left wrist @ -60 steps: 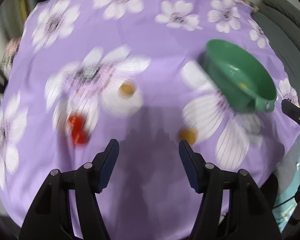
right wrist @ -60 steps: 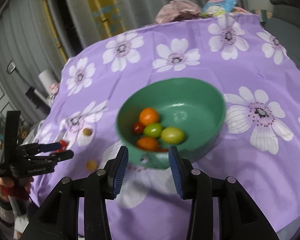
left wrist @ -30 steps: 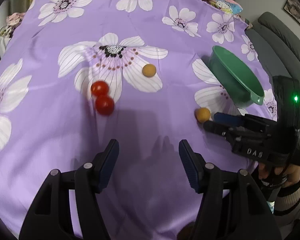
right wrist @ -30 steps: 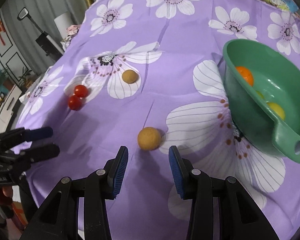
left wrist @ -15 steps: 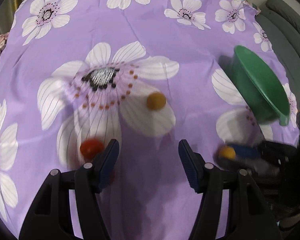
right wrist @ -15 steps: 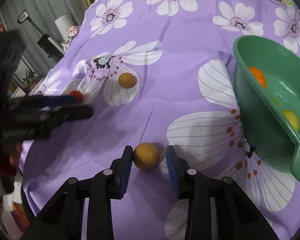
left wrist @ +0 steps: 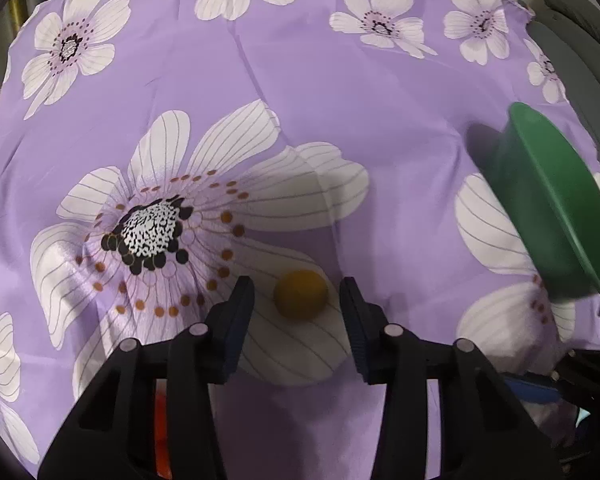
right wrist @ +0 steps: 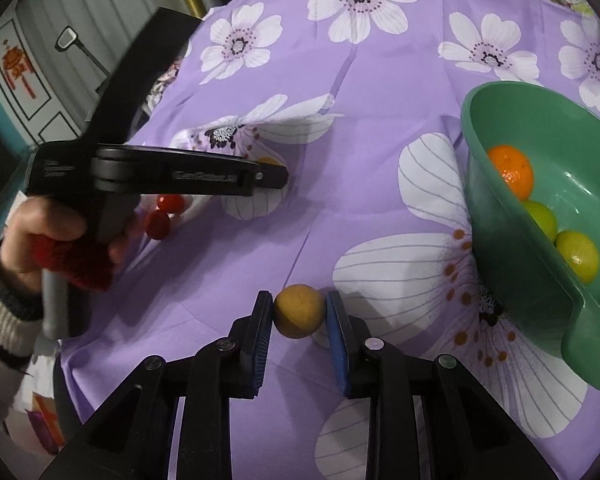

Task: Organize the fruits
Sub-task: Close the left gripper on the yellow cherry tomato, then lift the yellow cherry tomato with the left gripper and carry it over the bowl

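On a bench draped in a purple floral cloth (right wrist: 372,128), two red cherry tomatoes (right wrist: 164,214) lie at far left beside the hand (right wrist: 40,236) holding the left tongs (left wrist: 296,300). Those tongs stand open around a small brown-yellow fruit (left wrist: 301,294), pads clear of it on both sides. Nearer centre, the right tongs (right wrist: 298,314) are closed on a second brown-yellow fruit (right wrist: 299,316), both pads touching it. At right, a green bowl (right wrist: 500,240) holds an orange (right wrist: 512,174) and two yellow-green fruits (right wrist: 576,254).
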Motion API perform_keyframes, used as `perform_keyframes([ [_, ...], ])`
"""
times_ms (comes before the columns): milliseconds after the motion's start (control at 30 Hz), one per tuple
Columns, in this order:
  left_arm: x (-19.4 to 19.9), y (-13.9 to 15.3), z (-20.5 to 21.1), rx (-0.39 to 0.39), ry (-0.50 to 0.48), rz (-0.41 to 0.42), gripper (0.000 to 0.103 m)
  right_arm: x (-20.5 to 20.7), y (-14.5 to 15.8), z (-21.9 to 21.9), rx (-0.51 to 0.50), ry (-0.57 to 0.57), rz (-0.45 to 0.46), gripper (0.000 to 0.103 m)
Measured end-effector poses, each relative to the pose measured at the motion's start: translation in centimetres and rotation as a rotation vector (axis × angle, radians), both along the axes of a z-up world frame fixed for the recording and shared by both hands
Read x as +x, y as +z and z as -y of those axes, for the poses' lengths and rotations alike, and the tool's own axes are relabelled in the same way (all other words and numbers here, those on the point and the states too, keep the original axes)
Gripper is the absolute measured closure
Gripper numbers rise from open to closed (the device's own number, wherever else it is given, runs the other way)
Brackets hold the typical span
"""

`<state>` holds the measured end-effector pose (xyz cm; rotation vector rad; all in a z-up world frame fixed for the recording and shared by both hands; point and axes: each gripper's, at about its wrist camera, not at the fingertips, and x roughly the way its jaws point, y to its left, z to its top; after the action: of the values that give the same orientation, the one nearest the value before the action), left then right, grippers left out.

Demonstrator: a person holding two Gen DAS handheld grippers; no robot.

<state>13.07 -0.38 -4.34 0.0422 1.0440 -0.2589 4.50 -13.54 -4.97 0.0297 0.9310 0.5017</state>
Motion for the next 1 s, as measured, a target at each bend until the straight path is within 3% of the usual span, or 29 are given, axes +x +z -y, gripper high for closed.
perform_keyframes([
  [100,0.1,0.0,0.2,-0.002,0.006,0.017,0.063,0.0,0.0,0.3,0.021,0.000,-0.003,0.075],
  [167,0.2,0.1,0.3,-0.010,0.008,0.023,0.077,0.1,0.1,0.4,0.029,0.000,-0.002,0.075],
  [500,-1.4,0.4,0.5,-0.034,-0.006,0.001,0.076,0.1,0.3,0.6,0.027,-0.006,0.002,0.075],
  [1000,-8.9,3.1,1.7,-0.024,-0.044,0.027,0.076,-2.8,2.3,1.0,0.019,-0.005,0.058,0.074],
])
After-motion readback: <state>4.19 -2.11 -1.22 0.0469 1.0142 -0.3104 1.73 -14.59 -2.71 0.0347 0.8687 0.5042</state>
